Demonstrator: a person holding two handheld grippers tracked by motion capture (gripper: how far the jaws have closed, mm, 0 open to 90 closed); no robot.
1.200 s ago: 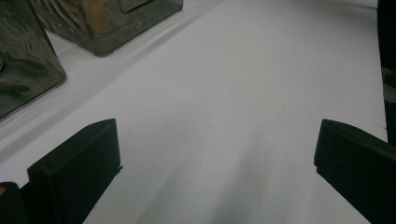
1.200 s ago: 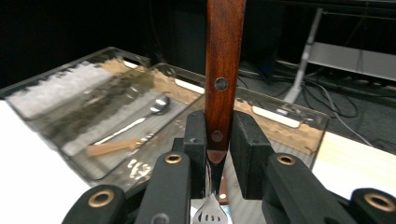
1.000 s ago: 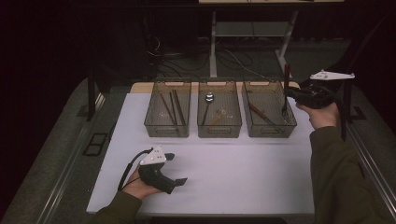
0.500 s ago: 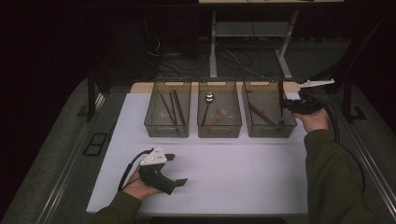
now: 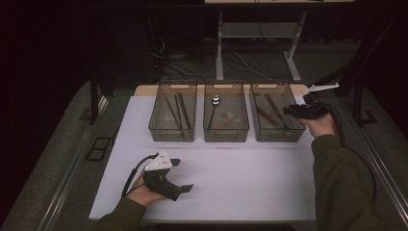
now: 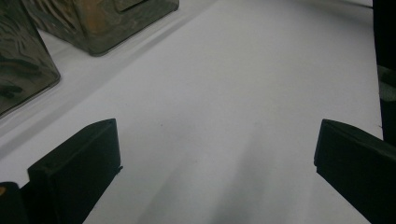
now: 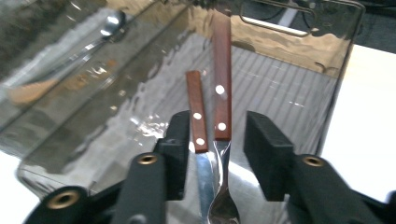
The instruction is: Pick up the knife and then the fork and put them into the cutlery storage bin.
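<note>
My right gripper (image 5: pixel 290 111) (image 7: pixel 217 140) reaches over the right wall of the right-hand clear bin (image 5: pixel 279 135). Its jaws have just been opening and now stand apart. Between them a wooden-handled knife (image 7: pixel 196 116) and a wooden-handled fork (image 7: pixel 222 84) lie side by side on the bin floor; a gap shows beside the fork. My left gripper (image 5: pixel 183 174) (image 6: pixel 215 158) rests near the front left of the white table, jaws wide open with only bare table between them.
Three clear bins stand in a row at the back of the white table (image 5: pixel 240 168). The left bin (image 5: pixel 172 134) holds dark sticks and the middle bin (image 5: pixel 226 134) holds a spoon and a wooden piece. A dark floor and a stand's legs lie beyond.
My right hand has sunk from above the right bin down to its wall. The left hand has not moved.
</note>
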